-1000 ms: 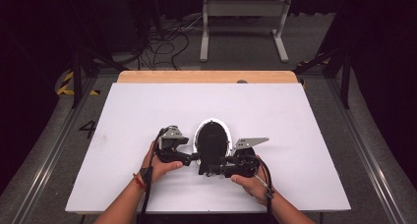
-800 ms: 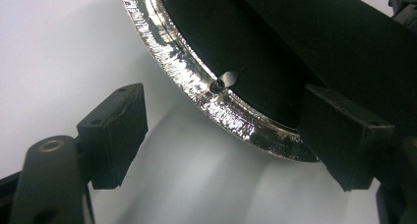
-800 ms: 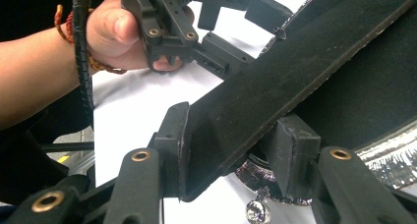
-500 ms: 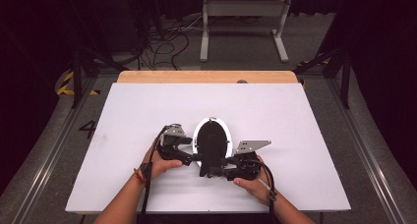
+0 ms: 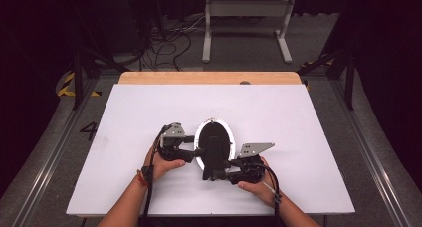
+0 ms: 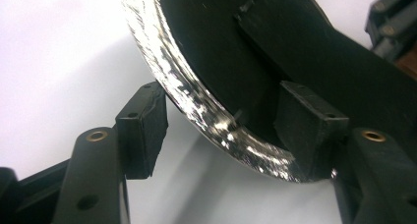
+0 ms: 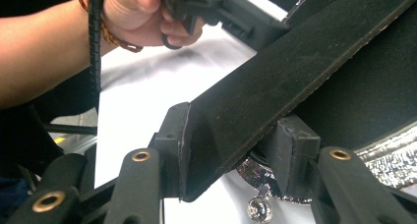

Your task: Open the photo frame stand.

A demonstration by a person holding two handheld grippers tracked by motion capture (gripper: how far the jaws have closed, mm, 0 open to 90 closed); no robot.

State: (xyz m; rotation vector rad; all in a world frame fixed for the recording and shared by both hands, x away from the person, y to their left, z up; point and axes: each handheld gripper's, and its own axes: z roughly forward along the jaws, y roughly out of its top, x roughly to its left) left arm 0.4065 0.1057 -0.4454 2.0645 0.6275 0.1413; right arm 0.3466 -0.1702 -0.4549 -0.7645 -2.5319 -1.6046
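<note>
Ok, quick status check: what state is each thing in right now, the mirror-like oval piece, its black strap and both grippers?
Oval piece: tilted up off the table, silvery rim toward the left gripper.
Black strap: stretched flat across the piece's dark back, its end between the right gripper's jaws.
Left gripper: jaws astride the silvery rim, one pad not touching.
Right gripper: shut on the strap.
White table: bare around the work.

White table (image 5: 308,117) bare all round; round black mirror (image 5: 215,140) sole obstacle, centre-front.
</note>
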